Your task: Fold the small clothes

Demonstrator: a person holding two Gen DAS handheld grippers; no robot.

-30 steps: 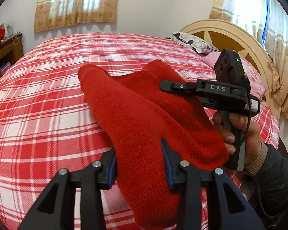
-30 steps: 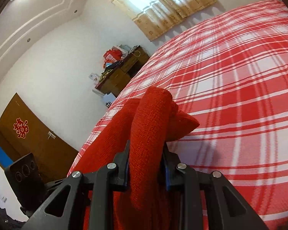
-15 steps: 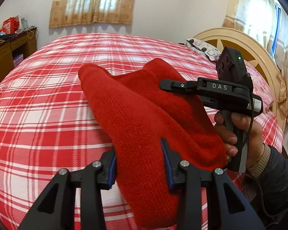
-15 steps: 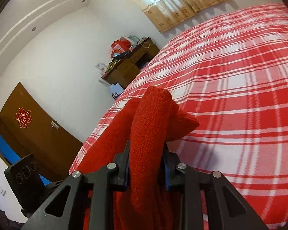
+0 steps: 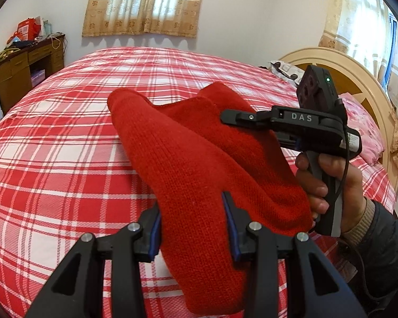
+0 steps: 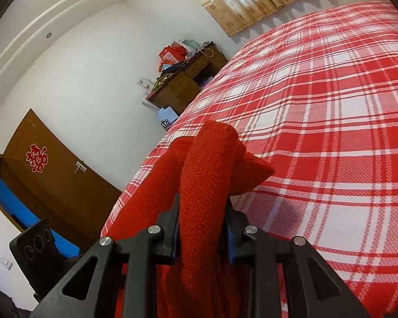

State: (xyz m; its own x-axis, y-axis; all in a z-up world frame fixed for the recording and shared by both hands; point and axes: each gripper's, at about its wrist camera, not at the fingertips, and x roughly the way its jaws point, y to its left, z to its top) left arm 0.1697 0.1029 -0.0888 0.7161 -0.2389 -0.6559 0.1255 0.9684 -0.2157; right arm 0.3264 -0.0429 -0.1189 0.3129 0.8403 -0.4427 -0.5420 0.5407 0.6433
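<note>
Over a bed (image 5: pixel 66 137) spread with red plaid, I hold a red knitted garment (image 5: pixel 199 164) in the air between my two tools. My left gripper (image 5: pixel 191 225) has its jaws clamped on a thick bunch of the knit at one end; my right gripper (image 6: pixel 201 228) has its jaws pressed tight on a narrower roll of it at the other. The cloth sags, doubled over itself, with nothing yet laid flat on the bed. By my reading the folding proper has barely begun: spreading, creasing and setting down all remain.

Bright window daylight, sharp, fisheye-warped edges
</note>
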